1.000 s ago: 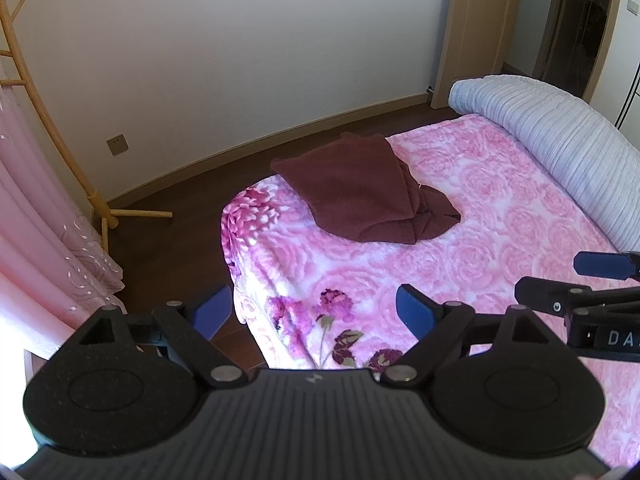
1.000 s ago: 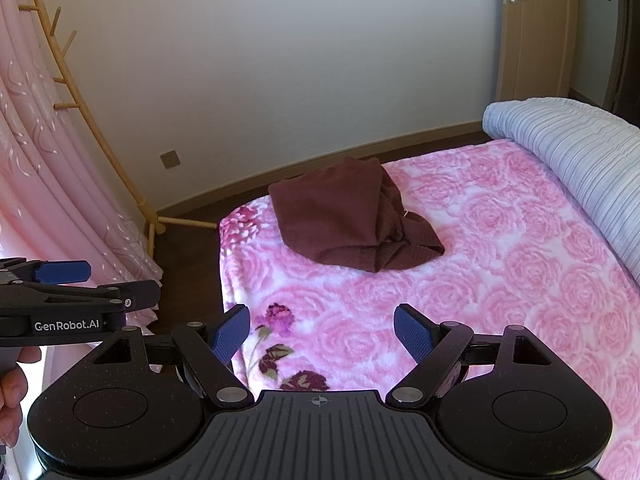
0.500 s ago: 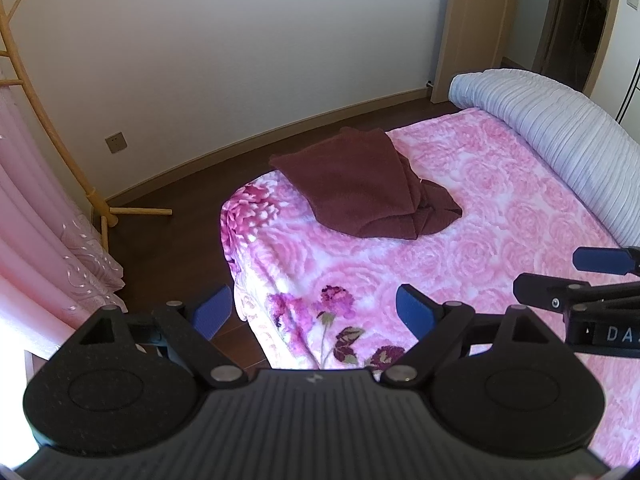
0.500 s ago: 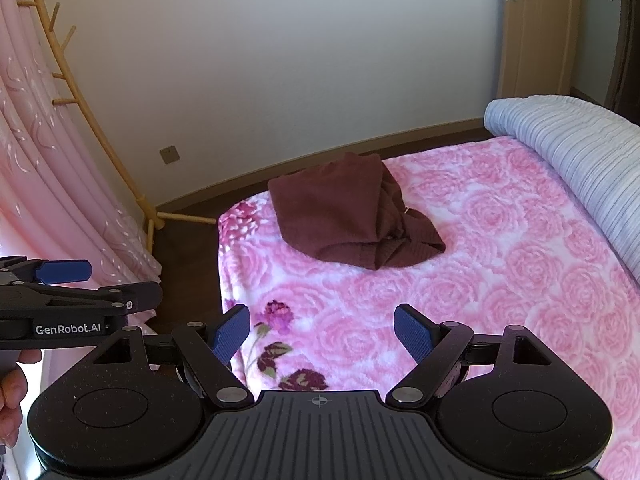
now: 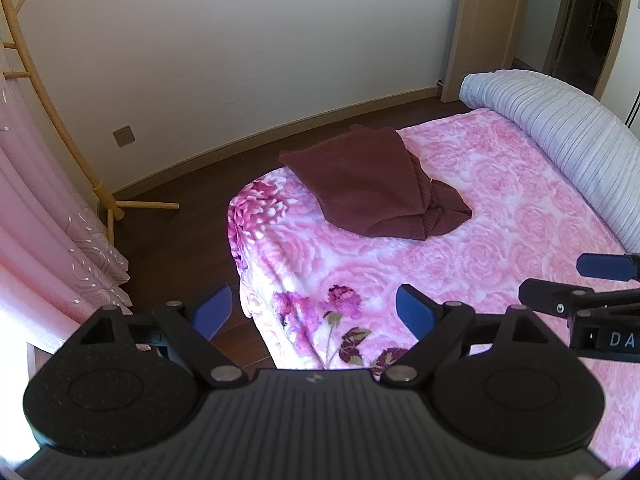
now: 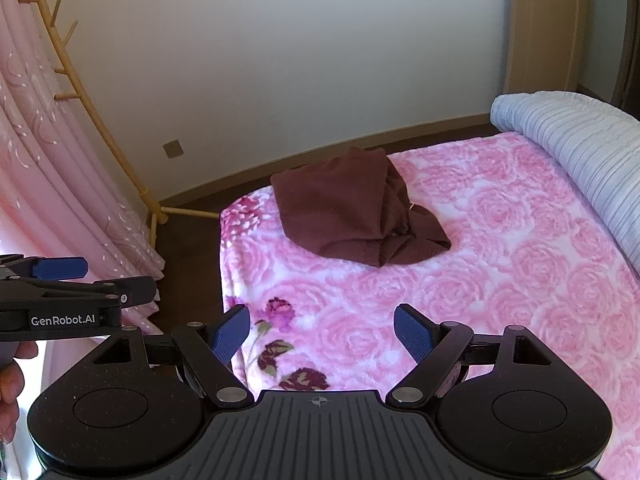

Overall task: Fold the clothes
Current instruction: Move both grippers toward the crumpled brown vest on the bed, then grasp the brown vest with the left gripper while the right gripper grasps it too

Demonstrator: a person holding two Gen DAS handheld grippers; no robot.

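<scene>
Presently both the left gripper (image 5: 314,312) and right gripper (image 6: 322,334) stand agape, empty; the maroon garment (image 6: 356,210), frame centre, lies bunched: advise spreading it flat first.

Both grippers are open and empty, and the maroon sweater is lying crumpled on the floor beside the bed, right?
Not quite. The maroon sweater lies crumpled on the pink flowered blanket on the bed, near its far corner, not on the floor; the right wrist view shows this plainly. The rest holds: the left gripper and the right gripper are both open and empty.
</scene>
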